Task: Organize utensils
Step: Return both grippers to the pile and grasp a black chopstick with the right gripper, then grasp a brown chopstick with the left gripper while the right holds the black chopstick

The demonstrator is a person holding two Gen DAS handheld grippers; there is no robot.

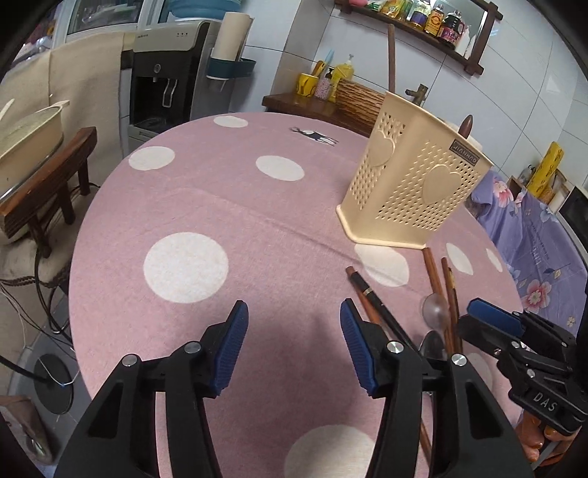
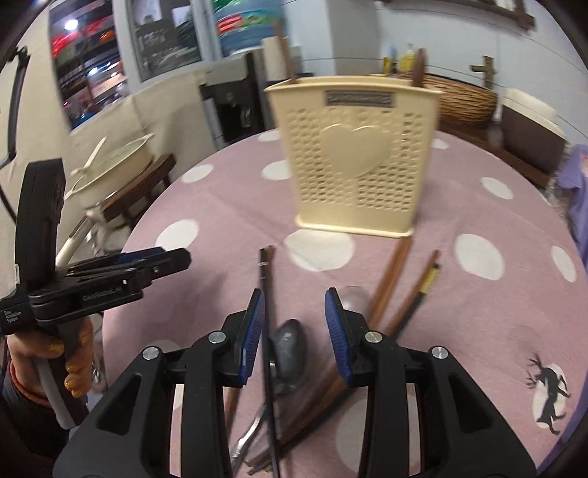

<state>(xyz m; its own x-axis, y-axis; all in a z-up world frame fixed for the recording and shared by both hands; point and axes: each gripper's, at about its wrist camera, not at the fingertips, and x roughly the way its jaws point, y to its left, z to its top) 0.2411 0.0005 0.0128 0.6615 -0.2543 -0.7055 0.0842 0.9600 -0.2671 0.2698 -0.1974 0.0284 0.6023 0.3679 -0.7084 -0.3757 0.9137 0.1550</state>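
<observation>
- The left gripper (image 1: 292,316) hovers over the pink tablecloth (image 1: 205,206) with white dots; its blue-padded tongs stand spread apart with only bare cloth between them.
- The right gripper (image 2: 294,307) hangs above the pile of utensils; its tongs are parted too, and pinch nothing. A dark metal spoon (image 2: 290,349) lies on the cloth below the gap, and a thin black chopstick (image 2: 267,312) runs just beside the left pad.
- In the left wrist view the right gripper shows at the right edge, its black body stamped "DAS" (image 1: 545,402).
- In the right wrist view the left gripper appears at the left, held by a hand (image 2: 55,364) with glittery yellow nails. Its side reads "GenRobot.AI" (image 2: 101,293), and a small white label lower down seems to say "Data Acquisition System", though it is blurred.
- The cream utensil holder (image 1: 411,184) stands upright on the table, perforated, with raised hearts on its faces. A dark plate near its rim carries lettering that reads upside down, something like "JIANHAO"; I cannot be sure.
- Two brown handles stick up out of the holder (image 2: 283,55).
- Wooden chopsticks (image 1: 450,294) and a clear plastic spoon (image 1: 435,307) lie loose on the cloth just in front of the holder, beside a black chopstick with a gold band (image 1: 367,290).
- Bottles on the wall shelf (image 1: 422,18) carry labels too small to read.
</observation>
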